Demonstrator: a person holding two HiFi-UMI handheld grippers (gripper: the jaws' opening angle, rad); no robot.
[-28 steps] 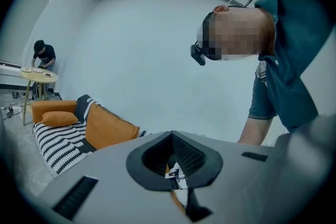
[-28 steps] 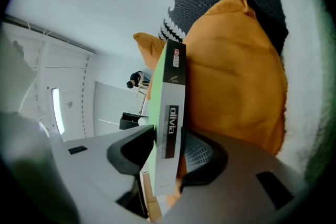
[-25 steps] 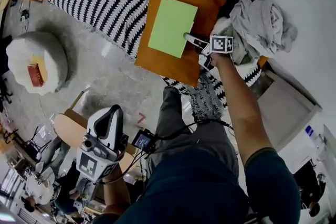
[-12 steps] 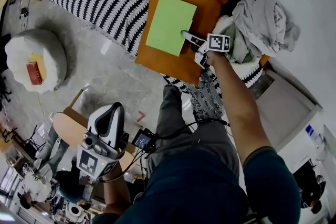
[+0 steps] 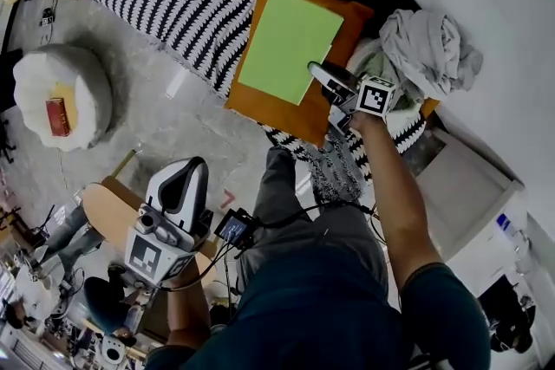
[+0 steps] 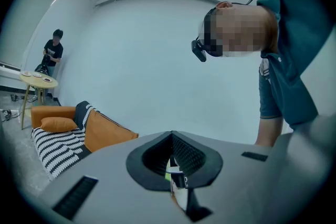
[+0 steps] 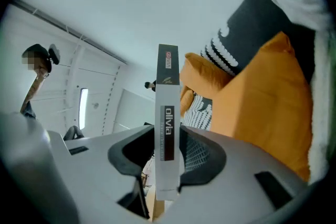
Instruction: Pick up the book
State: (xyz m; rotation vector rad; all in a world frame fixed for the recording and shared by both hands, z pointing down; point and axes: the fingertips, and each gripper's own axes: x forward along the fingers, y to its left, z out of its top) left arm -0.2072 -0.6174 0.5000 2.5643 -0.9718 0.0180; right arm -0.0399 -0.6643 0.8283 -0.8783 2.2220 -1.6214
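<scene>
Over plump orange cushion (image 5: 277, 113), flat rectangular lime-green book (image 5: 286, 43), narrow white spine (image 7: 168, 134)

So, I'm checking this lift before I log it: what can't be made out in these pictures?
- Any gap between the book and the orange cushion: the head view looks down, so the book hides it.
- Small print on the book's spine: right gripper view, too small and blurred.
- Red item on the white pouf: head view, too small to identify.
- The book itself, left gripper view: outside the frame, which faces a wall.
</scene>
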